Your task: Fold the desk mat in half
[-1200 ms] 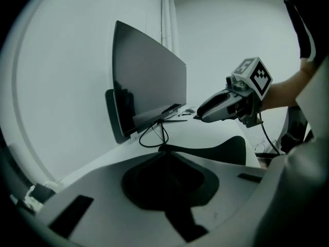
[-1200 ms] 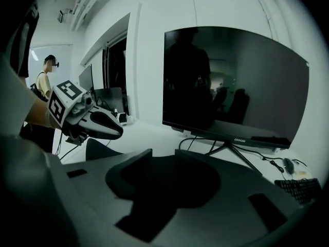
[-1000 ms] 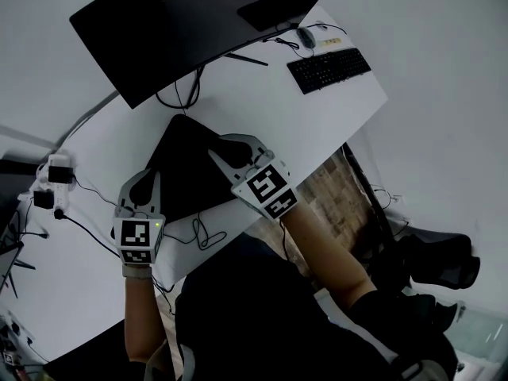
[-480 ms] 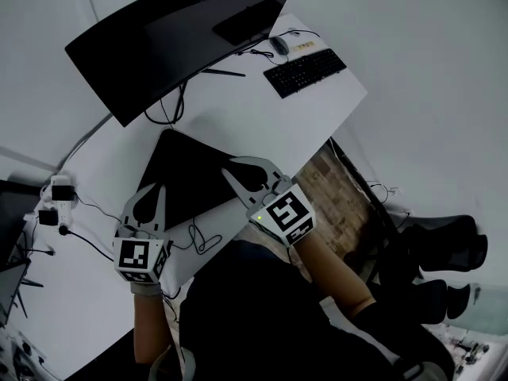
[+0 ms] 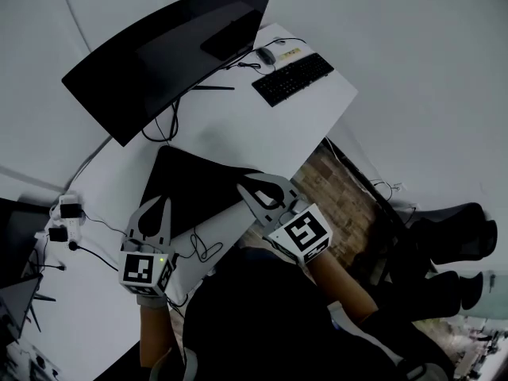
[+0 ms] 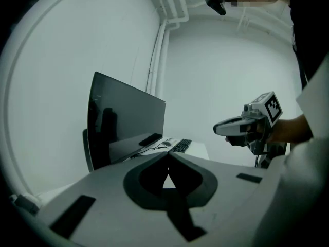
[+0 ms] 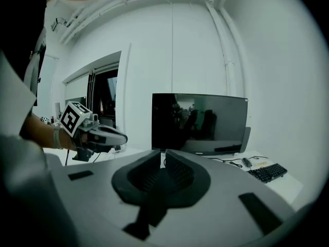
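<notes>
**Findings.** The white desk (image 5: 238,125) carried a wide curved monitor (image 5: 159,54) along its far side. The black desk mat (image 5: 194,189) lay flat and unfolded on the near half of the desk, with its near edge just inside the desk's front edge. A keyboard (image 5: 292,78) stood well apart from the mat at the far right corner.

The left gripper (image 5: 164,202) hung over the mat's near left corner, and the right gripper (image 5: 242,187) over its near right corner. Both were closed. In each gripper view the jaws stood together with nothing seen between them. Neither of those views showed the mat, and the head view did not establish any contact with it. A loose cable (image 5: 205,248) lay on the bare strip of desk near the mat's front edge.

**Assessment.** The fold had not begun.

**Recommendations.**
- Both grippers would need to open and come down to the two near corners.
- Because the mat is thin and lies flat on a hard top, one jaw should slide under the edge before closing.
- Both grips should sit equally deep.
- The edge should rise evenly and travel square to the far edge.
- The cable could snag and should be kept clear.
</notes>
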`<state>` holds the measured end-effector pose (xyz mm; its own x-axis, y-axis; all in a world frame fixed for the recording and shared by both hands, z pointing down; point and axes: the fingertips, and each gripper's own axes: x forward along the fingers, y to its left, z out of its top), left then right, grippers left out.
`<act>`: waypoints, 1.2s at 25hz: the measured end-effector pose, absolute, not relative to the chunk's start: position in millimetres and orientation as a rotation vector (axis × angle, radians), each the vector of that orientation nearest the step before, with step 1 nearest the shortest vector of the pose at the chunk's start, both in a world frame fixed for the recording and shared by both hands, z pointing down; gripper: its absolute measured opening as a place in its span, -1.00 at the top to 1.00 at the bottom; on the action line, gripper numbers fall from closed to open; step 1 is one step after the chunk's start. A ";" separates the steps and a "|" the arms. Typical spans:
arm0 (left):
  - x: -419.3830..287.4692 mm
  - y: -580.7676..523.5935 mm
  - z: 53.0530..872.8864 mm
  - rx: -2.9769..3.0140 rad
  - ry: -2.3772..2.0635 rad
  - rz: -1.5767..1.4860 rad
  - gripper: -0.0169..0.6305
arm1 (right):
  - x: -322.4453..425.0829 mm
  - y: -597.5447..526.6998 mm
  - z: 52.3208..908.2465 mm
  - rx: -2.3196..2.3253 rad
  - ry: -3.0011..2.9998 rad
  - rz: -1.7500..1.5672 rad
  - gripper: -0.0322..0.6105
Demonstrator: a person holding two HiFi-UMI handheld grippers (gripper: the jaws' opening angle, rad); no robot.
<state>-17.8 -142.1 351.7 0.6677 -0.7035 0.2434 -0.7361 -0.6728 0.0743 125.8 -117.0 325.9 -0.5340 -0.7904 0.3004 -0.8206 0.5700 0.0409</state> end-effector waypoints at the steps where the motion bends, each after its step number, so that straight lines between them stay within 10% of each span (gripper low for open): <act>1: -14.8 -140.0 347.5 2.721 -1.173 0.291 0.92 | 128.5 -113.9 323.1 1.337 -2.520 0.145 0.78; 30: -26.3 -131.3 319.5 2.781 -1.164 0.245 0.92 | 128.2 -89.0 317.9 1.395 -2.491 0.128 0.78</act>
